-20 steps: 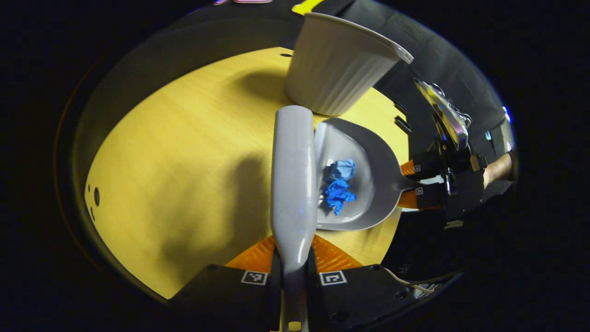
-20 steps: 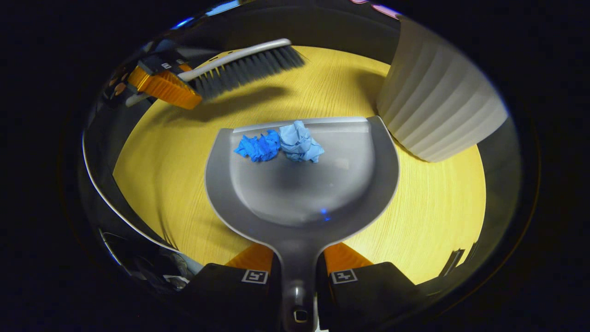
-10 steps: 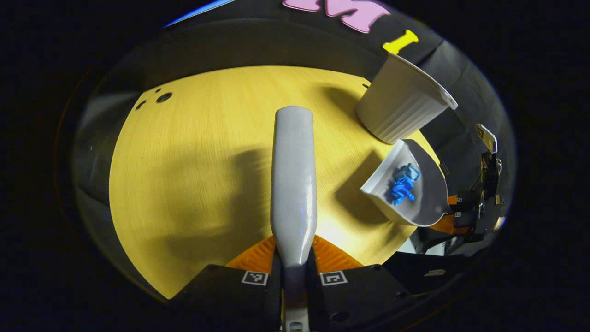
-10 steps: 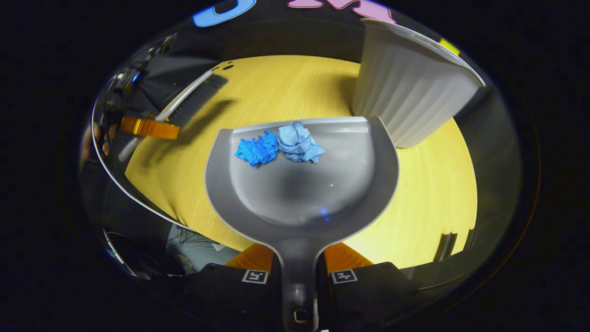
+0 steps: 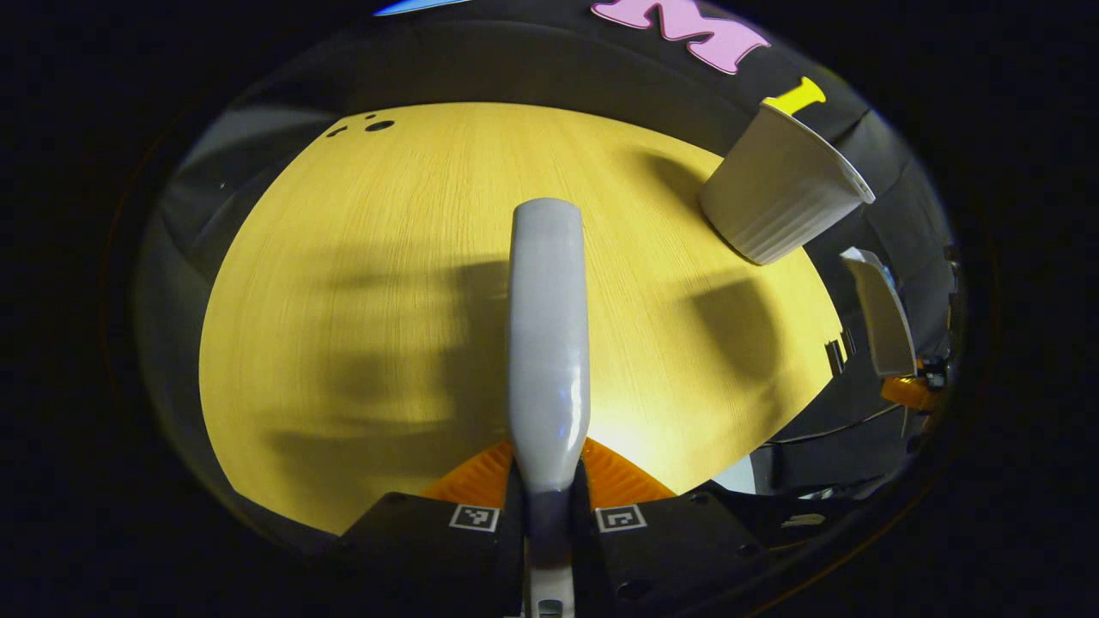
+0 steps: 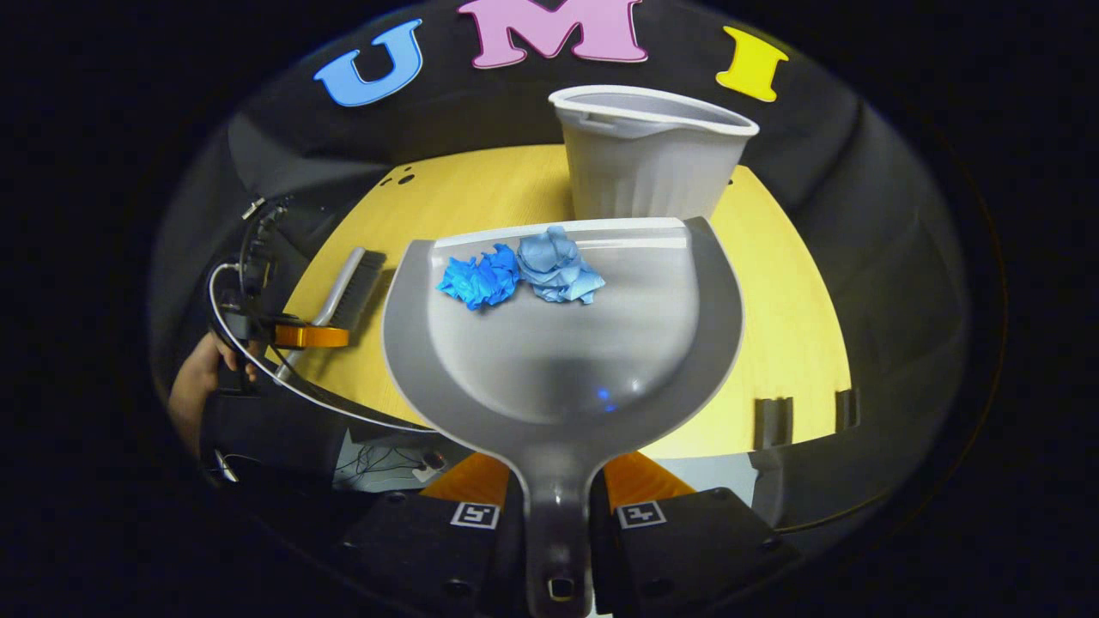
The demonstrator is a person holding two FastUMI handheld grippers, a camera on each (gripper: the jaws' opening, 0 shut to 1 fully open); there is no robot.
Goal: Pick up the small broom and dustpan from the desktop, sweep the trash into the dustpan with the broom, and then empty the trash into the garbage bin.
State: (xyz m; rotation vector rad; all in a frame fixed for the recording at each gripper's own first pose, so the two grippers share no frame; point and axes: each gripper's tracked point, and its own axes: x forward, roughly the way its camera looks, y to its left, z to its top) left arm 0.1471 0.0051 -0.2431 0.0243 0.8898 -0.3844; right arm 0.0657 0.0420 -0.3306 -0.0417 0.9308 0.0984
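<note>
Going left to right in the right gripper view: you are holding the left gripper point(image 6: 311, 336) low at the desk's edge, its fingers clamped on the broom point(image 6: 343, 289), with the bristles lying on the desktop point(image 6: 790, 300). In the left gripper view the broom handle is running straight out between that gripper's fingers.

At centre, the right gripper point(image 6: 556, 502) is clamped on the handle of the dustpan point(image 6: 558, 360), and you are carrying the pan clear of the desk. The 2 wads of blue paper trash point(image 6: 519, 275) are resting right at the pan's front lip.

Just beyond the lip, the garbage bin point(image 6: 648, 167) is standing upright with its mouth open.

Recommendation: keep the lip level or slightly raised while you are advancing, since the 2 wads are lying where a small dip is likely to drop them short. Begin tipping only once the lip is over the bin's rim
</note>
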